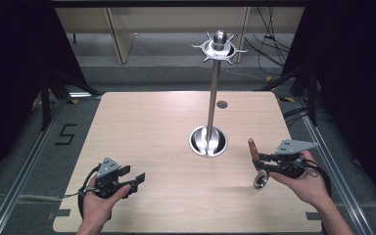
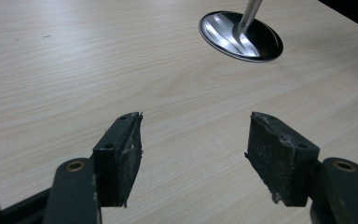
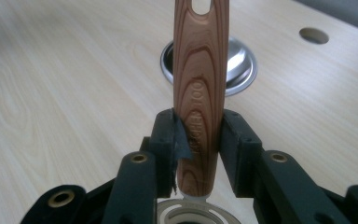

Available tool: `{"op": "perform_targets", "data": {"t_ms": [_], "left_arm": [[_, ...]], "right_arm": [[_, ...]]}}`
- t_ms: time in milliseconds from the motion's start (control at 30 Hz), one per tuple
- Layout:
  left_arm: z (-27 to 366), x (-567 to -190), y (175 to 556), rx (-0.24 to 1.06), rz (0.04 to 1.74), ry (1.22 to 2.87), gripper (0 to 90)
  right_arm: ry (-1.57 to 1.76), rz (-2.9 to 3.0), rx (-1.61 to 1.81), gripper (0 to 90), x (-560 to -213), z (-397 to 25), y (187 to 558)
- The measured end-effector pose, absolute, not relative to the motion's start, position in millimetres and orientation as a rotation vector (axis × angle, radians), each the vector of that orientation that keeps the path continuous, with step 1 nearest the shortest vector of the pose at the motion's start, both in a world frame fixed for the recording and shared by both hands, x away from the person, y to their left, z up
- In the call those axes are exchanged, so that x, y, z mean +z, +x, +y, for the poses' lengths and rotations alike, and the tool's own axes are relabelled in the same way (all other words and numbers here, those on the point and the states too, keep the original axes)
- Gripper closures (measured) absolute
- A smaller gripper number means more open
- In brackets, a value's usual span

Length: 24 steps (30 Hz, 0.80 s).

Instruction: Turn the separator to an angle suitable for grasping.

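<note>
1. Wooden-handled utensil (image 3: 199, 93): clamped upright between the jaws of my right gripper (image 1: 264, 164) near the table's (image 1: 142, 127) right edge, handle end up, metal head (image 1: 260, 180) hanging just above the tabletop.
2. Hanging stand (image 1: 214, 93): a steel pole rising from a round base (image 1: 208, 141) at centre-far, topped by a ring of hooks (image 1: 219, 49), all bare.
3. My left gripper (image 1: 127, 180): low at near left, jaws wide apart and empty, well apart from the stand.
4. Progress, as I judge it: the pickup is done; lifting the utensil to a hook and catching its handle slot there remains.
5. View differences: the right gripper view reveals the handle's slot (image 3: 201, 5) and stamped lettering; the high view alone gives the hooks' height; the left gripper view confirms the bare pads (image 2: 279, 154).
</note>
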<state>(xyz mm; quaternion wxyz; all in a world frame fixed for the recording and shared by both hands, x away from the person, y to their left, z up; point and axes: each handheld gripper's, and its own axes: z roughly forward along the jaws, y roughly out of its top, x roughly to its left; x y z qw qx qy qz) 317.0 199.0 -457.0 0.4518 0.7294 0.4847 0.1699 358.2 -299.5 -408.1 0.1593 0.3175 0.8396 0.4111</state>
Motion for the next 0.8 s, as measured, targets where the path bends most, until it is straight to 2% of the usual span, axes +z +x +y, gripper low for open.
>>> {"op": "perform_targets", "data": {"t_ms": [800], "left_arm": [[199, -456, 317, 0.422, 1.199, 1.798, 34.7]], "right_arm": [[0.937, 2.224, 1.298, 68.9, -387, -295, 350]]}}
